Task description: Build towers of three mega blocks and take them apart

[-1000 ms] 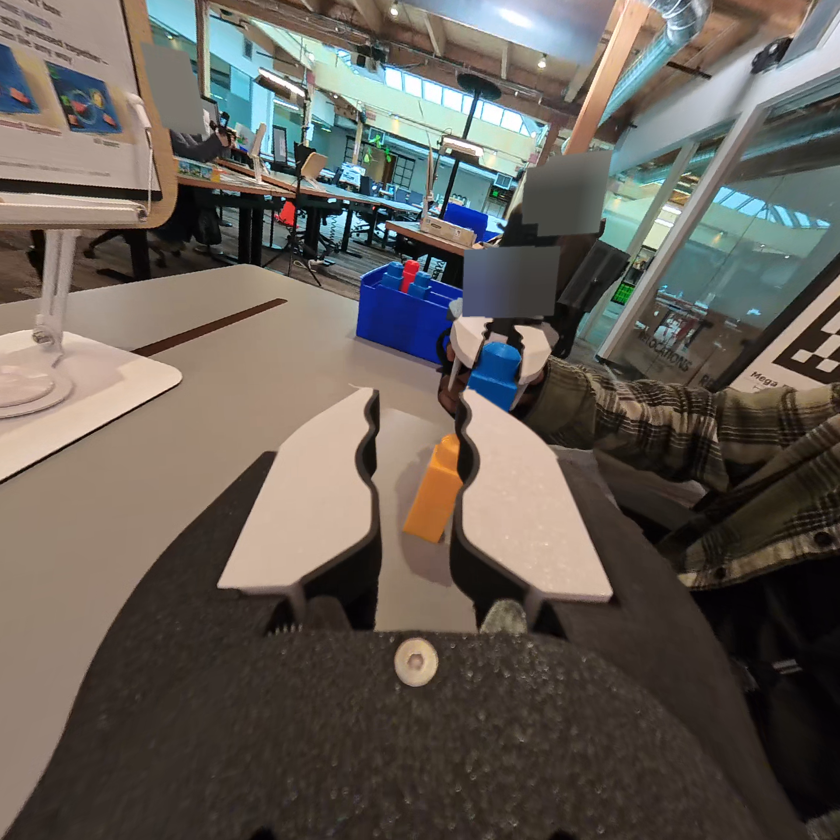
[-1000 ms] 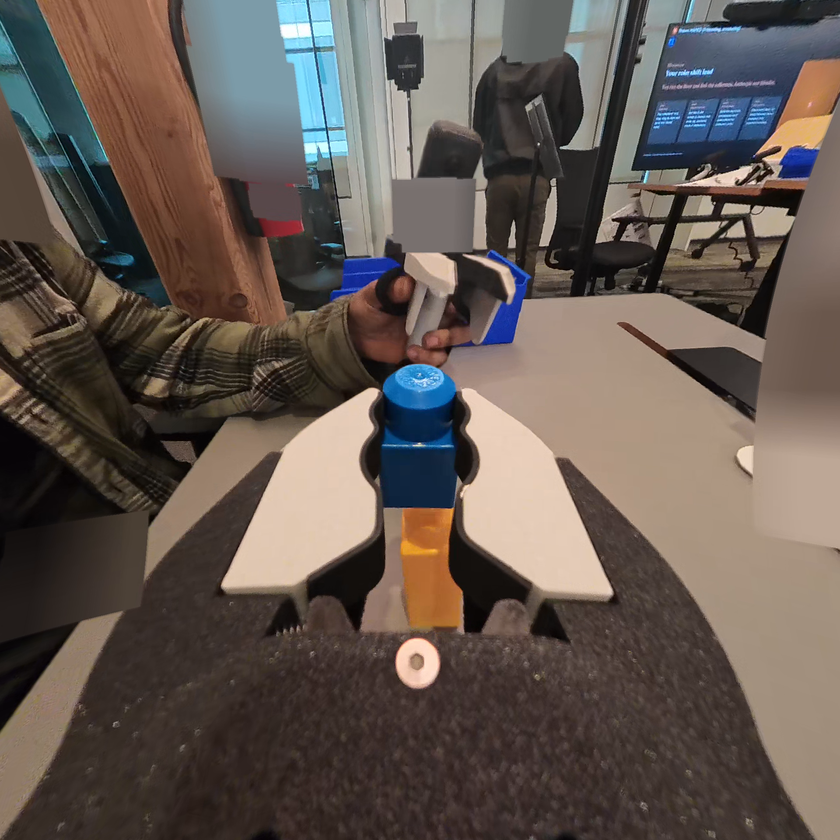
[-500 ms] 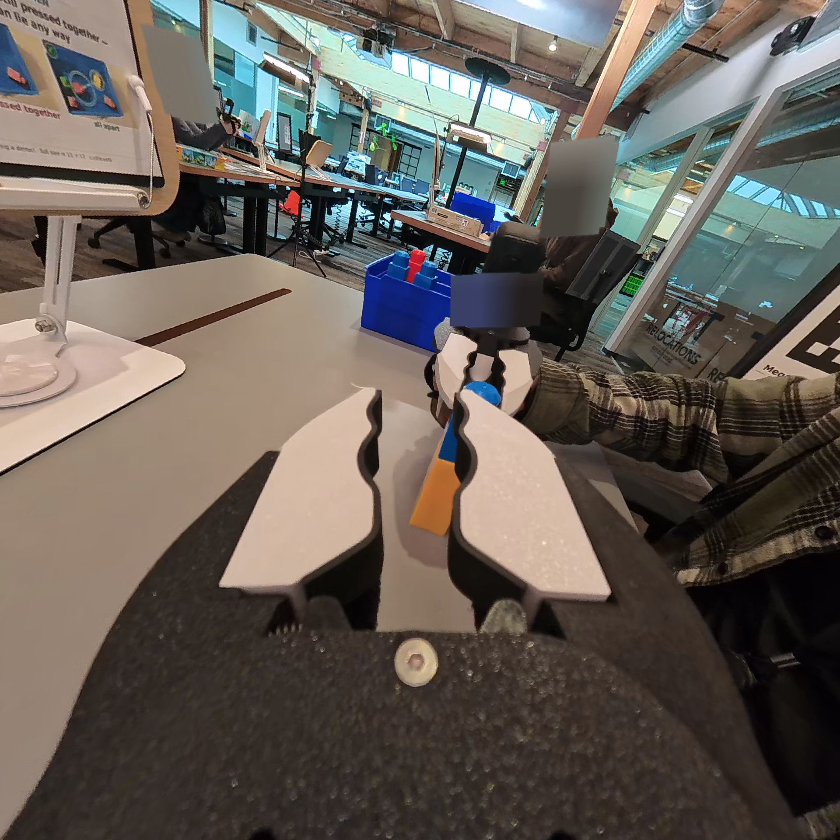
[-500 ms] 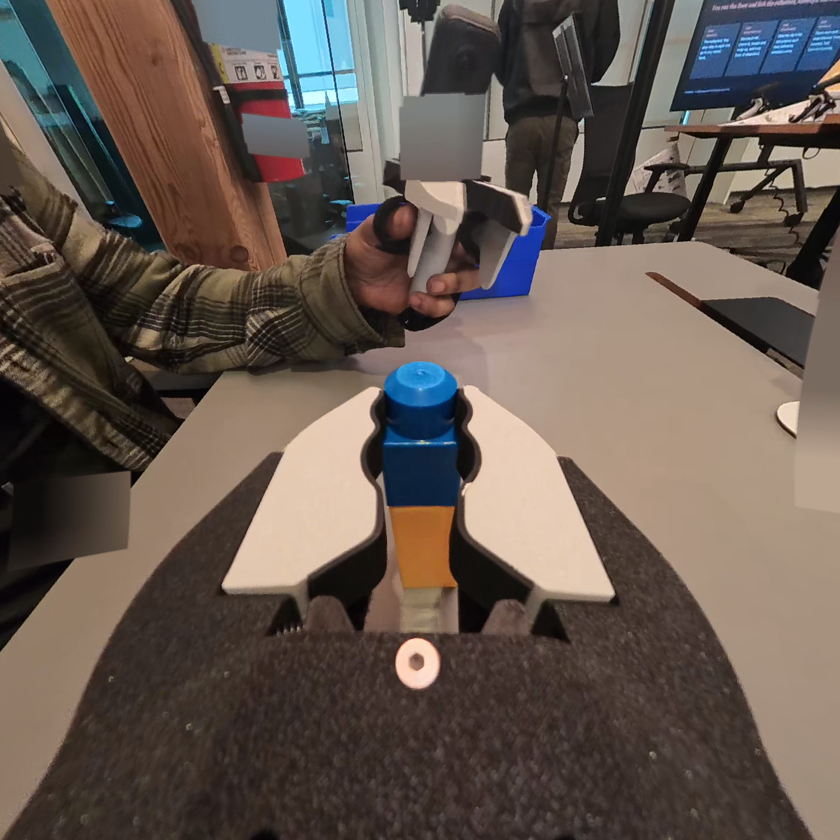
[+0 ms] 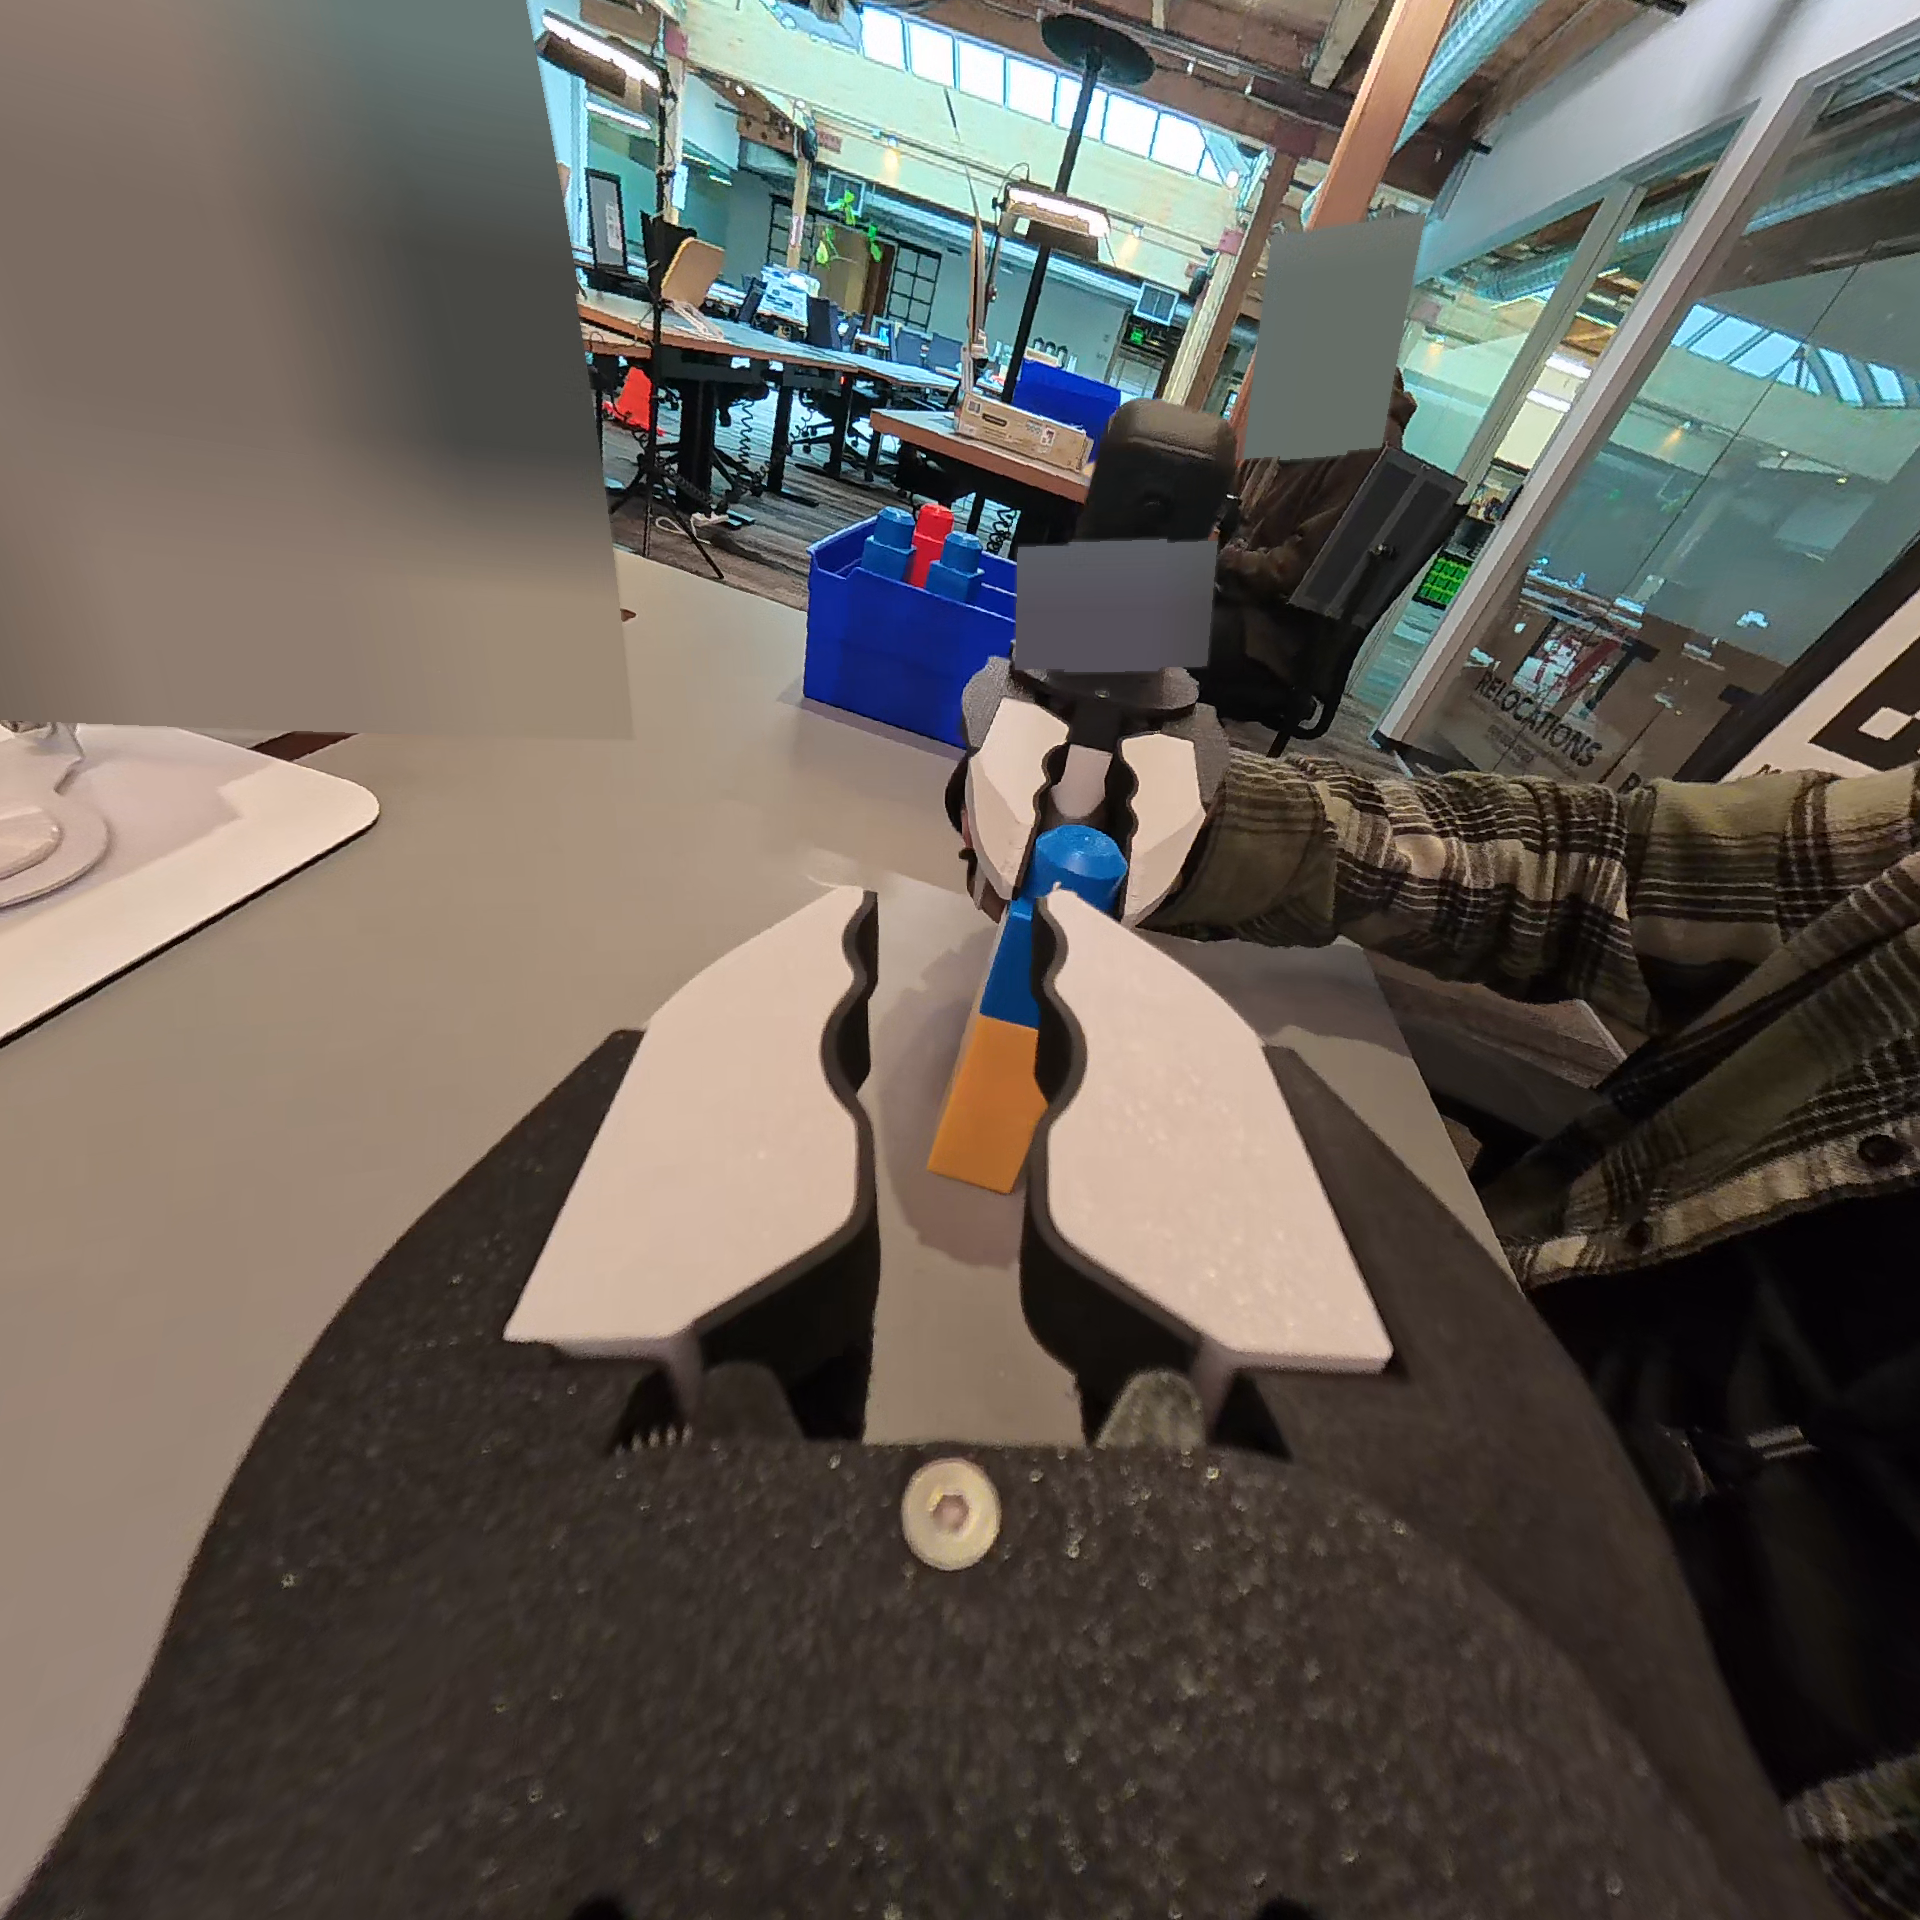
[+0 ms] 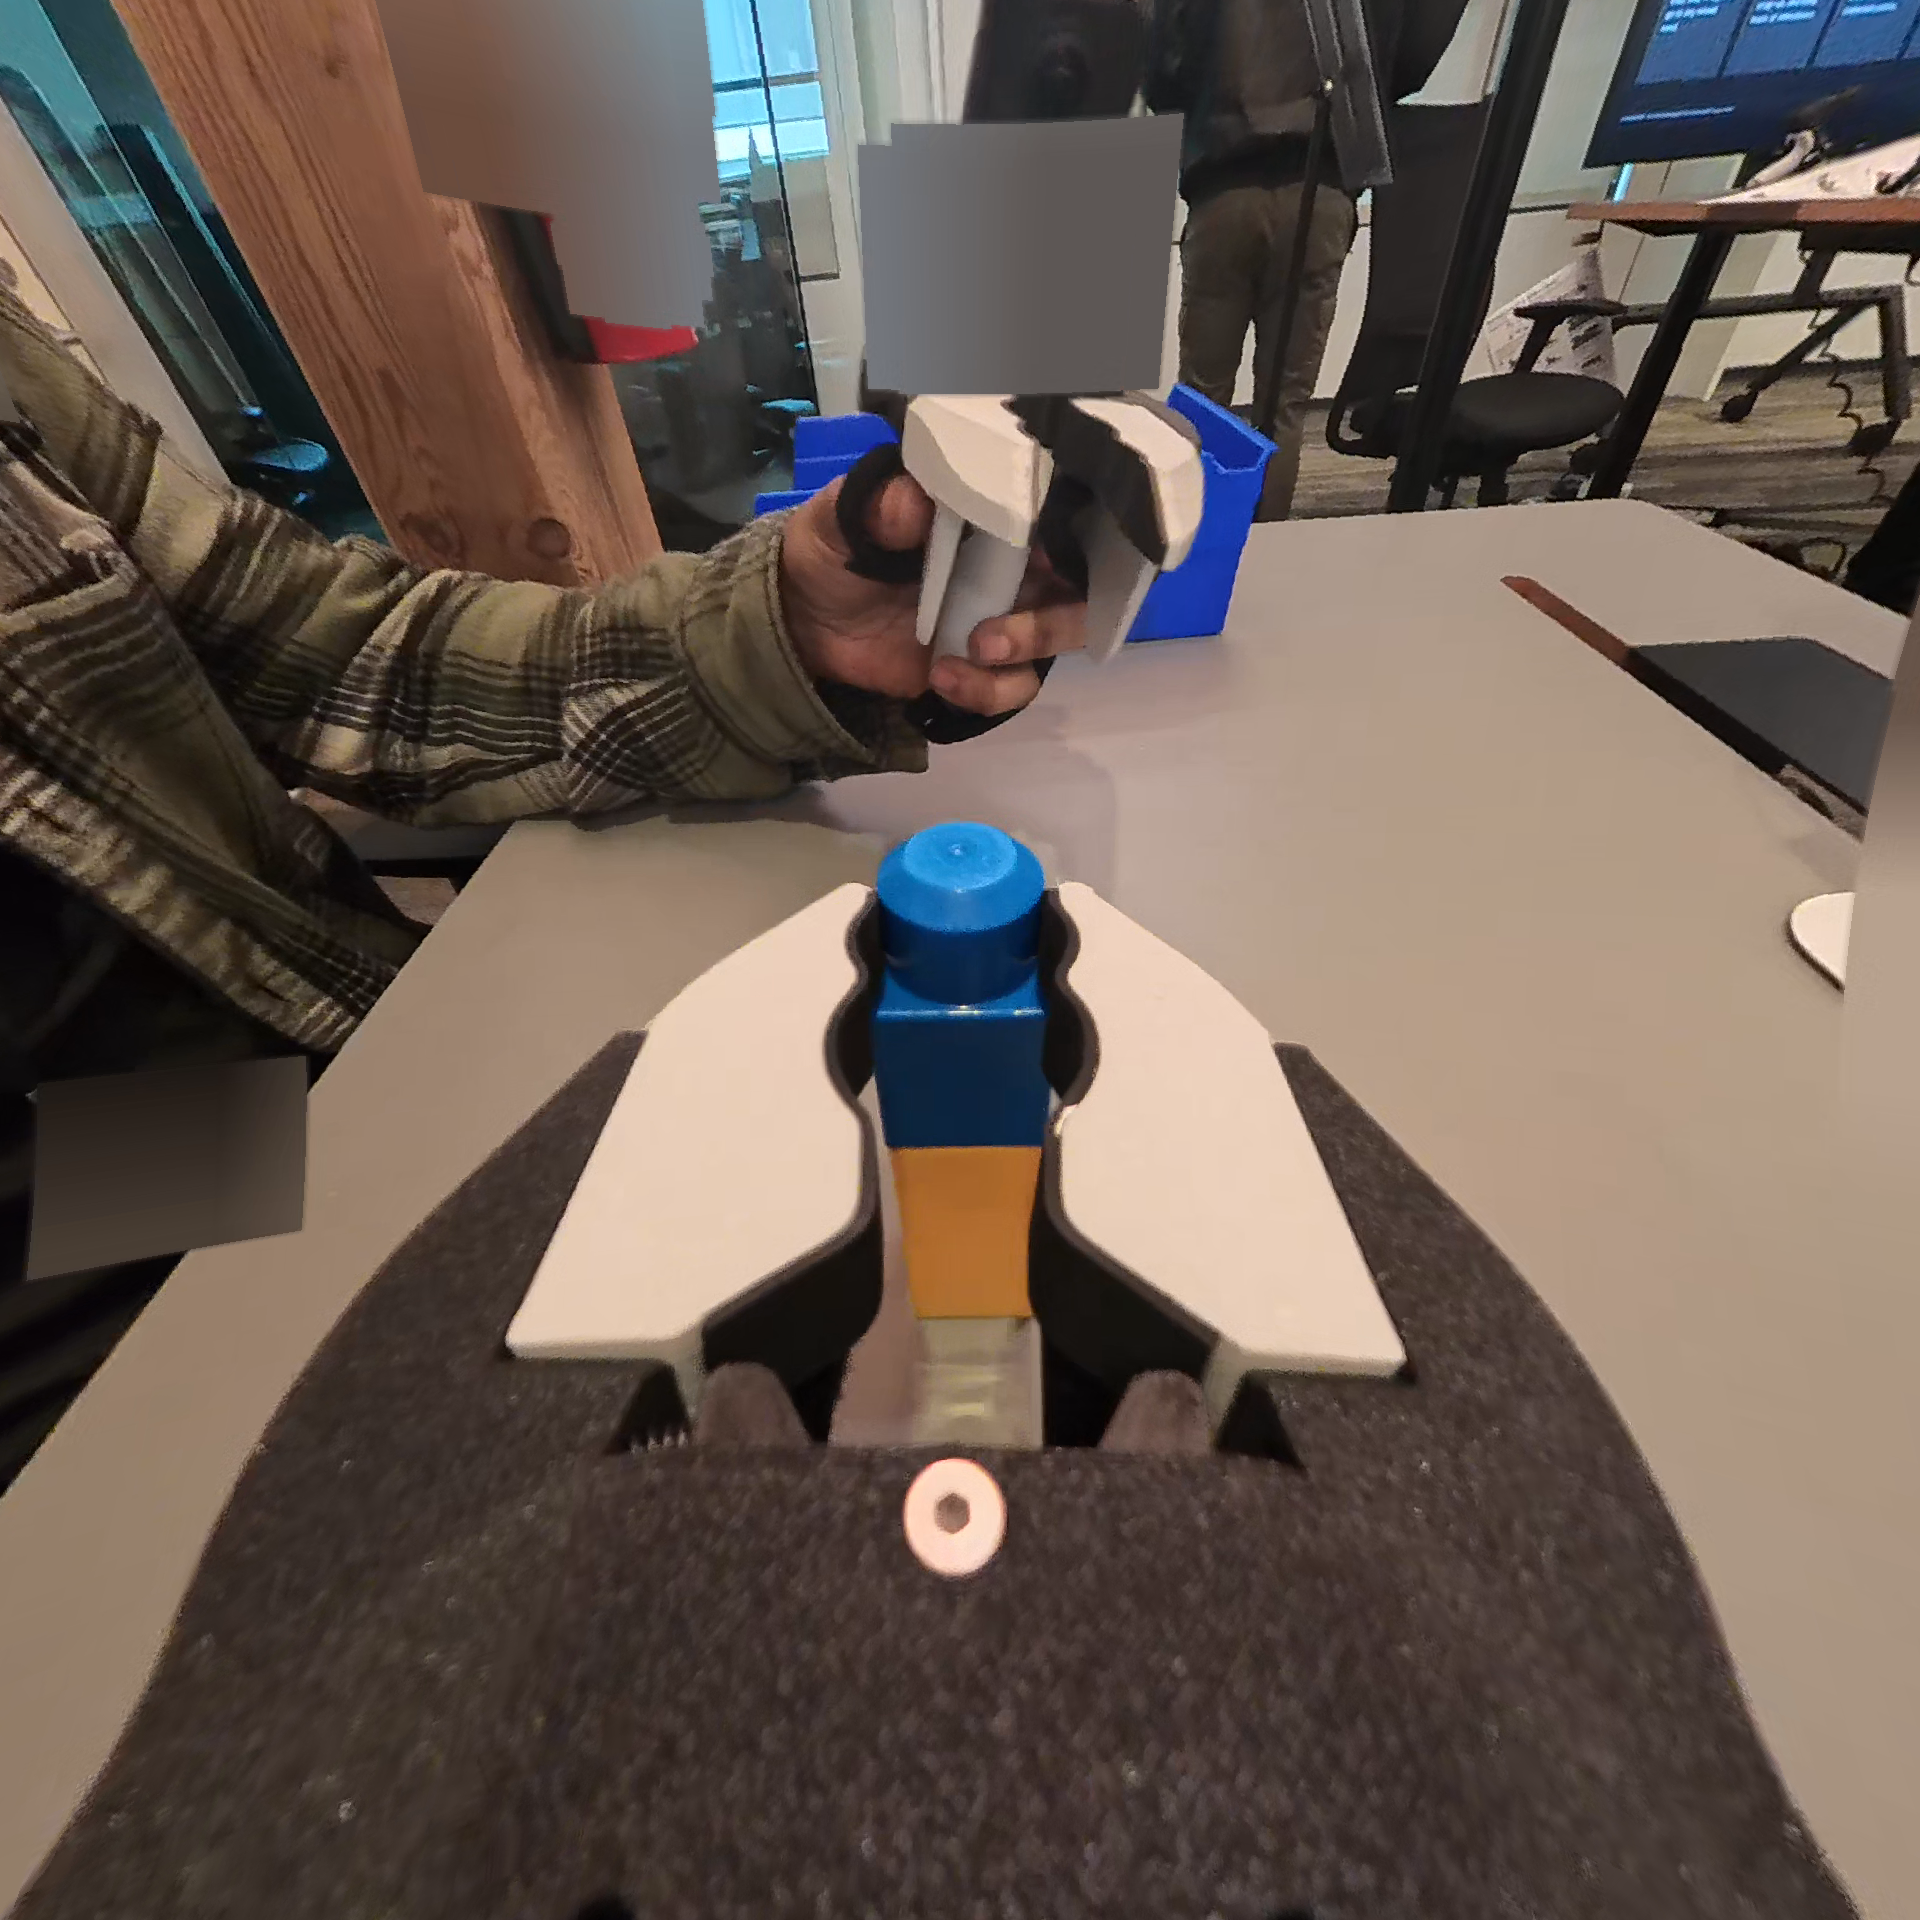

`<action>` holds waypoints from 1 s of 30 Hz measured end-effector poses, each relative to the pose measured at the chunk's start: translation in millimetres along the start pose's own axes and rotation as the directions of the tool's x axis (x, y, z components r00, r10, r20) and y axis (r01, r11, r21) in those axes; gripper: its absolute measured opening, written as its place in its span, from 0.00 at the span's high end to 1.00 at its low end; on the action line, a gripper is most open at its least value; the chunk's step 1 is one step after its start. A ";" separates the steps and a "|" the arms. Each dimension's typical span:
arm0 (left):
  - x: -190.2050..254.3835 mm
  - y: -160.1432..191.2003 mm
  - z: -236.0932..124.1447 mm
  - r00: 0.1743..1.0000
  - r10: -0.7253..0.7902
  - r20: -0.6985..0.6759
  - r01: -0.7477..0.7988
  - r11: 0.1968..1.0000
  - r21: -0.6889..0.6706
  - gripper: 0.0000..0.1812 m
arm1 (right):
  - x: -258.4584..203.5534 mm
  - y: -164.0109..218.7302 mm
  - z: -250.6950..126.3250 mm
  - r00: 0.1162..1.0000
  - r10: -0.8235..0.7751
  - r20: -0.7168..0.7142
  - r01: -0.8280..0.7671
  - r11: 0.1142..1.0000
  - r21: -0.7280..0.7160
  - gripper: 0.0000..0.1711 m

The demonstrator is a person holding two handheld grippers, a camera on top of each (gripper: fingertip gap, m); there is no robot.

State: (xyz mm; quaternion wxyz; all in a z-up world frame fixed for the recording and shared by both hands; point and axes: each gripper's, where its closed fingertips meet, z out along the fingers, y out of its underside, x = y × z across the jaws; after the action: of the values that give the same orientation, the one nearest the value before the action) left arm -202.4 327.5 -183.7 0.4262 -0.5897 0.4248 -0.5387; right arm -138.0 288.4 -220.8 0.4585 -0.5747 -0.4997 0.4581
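A blue block [image 6: 956, 1070] sits pressed on top of an orange block [image 6: 966, 1226], which stands on the grey table [image 6: 1403, 883]. My right gripper [image 6: 956, 904] is shut on the blue block, one finger on each side. In the left wrist view the two-block stack shows with the blue block [image 5: 1013, 966] above the orange block [image 5: 987, 1101], and the right gripper [image 5: 1081, 831] holds it from behind. My left gripper [image 5: 956, 914] is open and empty, just short of the stack. It shows in the right wrist view [image 6: 1029, 551], held above the table.
A blue bin [image 5: 904, 655] holding blue and red blocks [image 5: 925, 540] stands at the table's far edge; it also shows in the right wrist view [image 6: 1195, 540]. A white stand base [image 5: 156, 831] lies at the left. A dark mat [image 6: 1766, 707] lies at the right. The grippers' ends are close to 9 centimeters from one another. The white stand base [image 5: 156, 831] is about 35 centimeters from both grippers' fingertips.
My right gripper has lowered the blue block onto the orange block, and the two are now joined. My left gripper has drawn back a little and stayed open.
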 end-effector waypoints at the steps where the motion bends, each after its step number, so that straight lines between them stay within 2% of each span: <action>1: -0.2 0.0 -0.4 1.000 -0.002 -0.002 0.002 1.000 0.001 0.85 | -1.6 -0.1 0.2 1.000 -0.022 0.007 0.022 1.000 -0.004 0.83; 4: -0.5 -0.1 -1.2 1.000 -0.001 0.001 0.001 1.000 0.001 0.85 | -4.3 0.7 0.0 0.998 -0.067 0.013 0.067 0.998 -0.022 0.83; 5: -0.7 -0.4 -1.7 1.000 0.001 0.003 -0.001 1.000 0.001 0.85 | -3.9 0.6 0.1 0.997 -0.077 0.006 0.077 0.997 -0.027 0.79; 9: -1.5 -1.7 -3.9 1.000 0.003 0.008 -0.003 1.000 0.005 0.85 | 3.4 -4.0 -3.9 0.992 -0.115 -0.049 0.111 0.990 -0.084 0.49; 12: -4.4 -0.7 -6.0 1.000 0.006 0.022 -0.006 1.000 -0.002 0.85 | 10.9 0.9 -10.4 0.983 -0.163 -0.082 0.136 0.955 -0.264 0.32; 13: -6.0 0.3 -6.5 1.000 0.009 0.030 -0.009 1.000 -0.009 0.85 | 11.3 5.3 -13.0 0.982 -0.172 -0.073 0.137 0.929 -0.344 0.31; 16: -7.6 1.1 -7.8 0.999 0.004 0.034 -0.004 1.000 -0.012 0.85 | 6.3 11.9 -17.9 0.981 -0.194 -0.014 0.156 0.824 -0.545 0.35; 20: -10.2 1.9 -9.5 0.999 0.007 0.048 -0.006 1.000 -0.019 0.84 | -2.5 10.9 -14.1 0.989 -0.144 0.046 0.132 0.681 -0.720 0.42; 25: -14.2 3.9 -11.5 0.998 0.002 0.061 -0.001 1.000 -0.027 0.84 | -10.8 18.6 -2.2 0.990 -0.082 0.114 0.140 0.512 -0.848 0.52; 30: -18.2 3.8 -14.9 0.997 -0.006 0.073 0.007 1.000 -0.022 0.84 | -9.8 39.0 2.2 0.995 0.028 0.097 0.078 0.390 -0.917 0.60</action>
State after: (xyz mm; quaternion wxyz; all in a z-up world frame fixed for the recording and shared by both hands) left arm -218.5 343.2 -191.5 0.4330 -0.6150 0.4131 -0.5135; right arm -135.0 275.6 -258.9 0.0472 -0.7017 -0.6996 0.1264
